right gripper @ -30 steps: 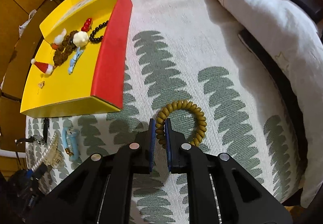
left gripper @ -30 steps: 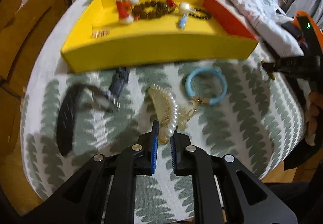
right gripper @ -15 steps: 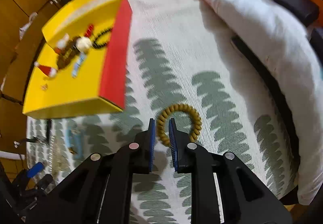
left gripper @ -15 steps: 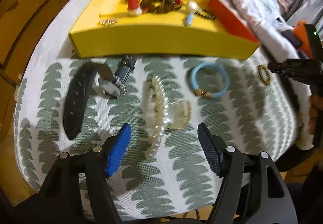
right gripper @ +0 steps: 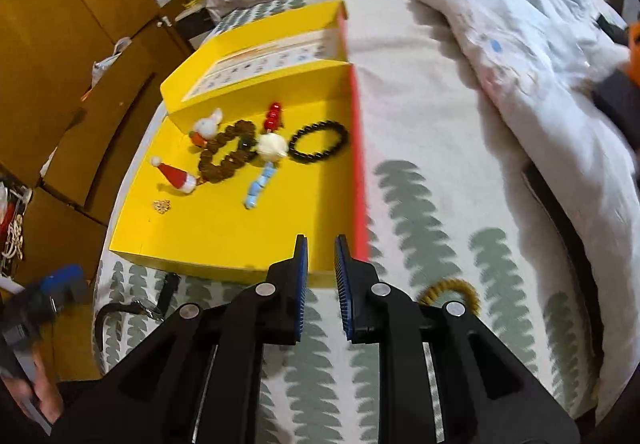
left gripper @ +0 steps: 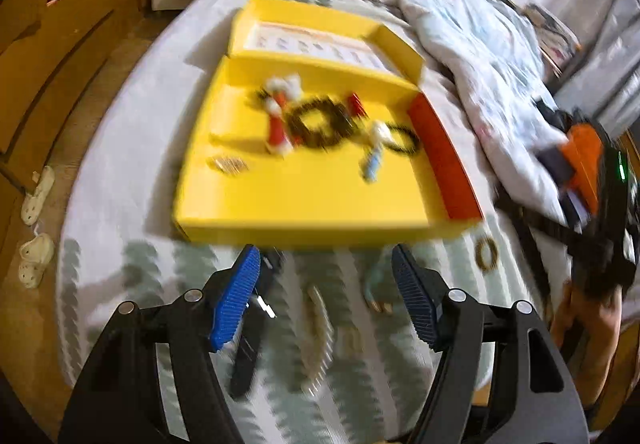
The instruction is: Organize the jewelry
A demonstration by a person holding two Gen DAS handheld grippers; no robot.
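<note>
Both grippers are empty right now. The left gripper (left gripper: 324,296) has its jaws spread wide over the leaf-print bedspread (left gripper: 132,276), and the right gripper (right gripper: 320,280) has only a narrow gap between its pads with nothing in it, hovering at the near edge of the yellow tray (right gripper: 224,228).

Stuff still loose on the bedspread, near side of the tray: a pearl hair clip (left gripper: 318,328) right between the left jaws, a blue bangle (left gripper: 374,284) just to its right, a black watch (left gripper: 256,312) to the left, and a coiled mustard hair tie (right gripper: 448,290) sitting just right of the right gripper. The left view is pretty motion-blurred, so details there are fuzzy.

Handling-wise, I'd guess:
- the hair tie is light and springy, so pinch one side of the loop; it'll squish but won't break.
- the pearl clip looks stiff with smooth round beads, so it's probably slippery. Grab across the narrow body, not the pearls.
- the bangle looks rigid; take it across the rim.
- the watch is floppy at the strap and heavier at the case, so it'll dangle.

Already in the tray: a dark bead bracelet (right gripper: 318,142), a brown bead strand (right gripper: 228,156) and a little Santa hat charm (right gripper: 174,175).
</note>
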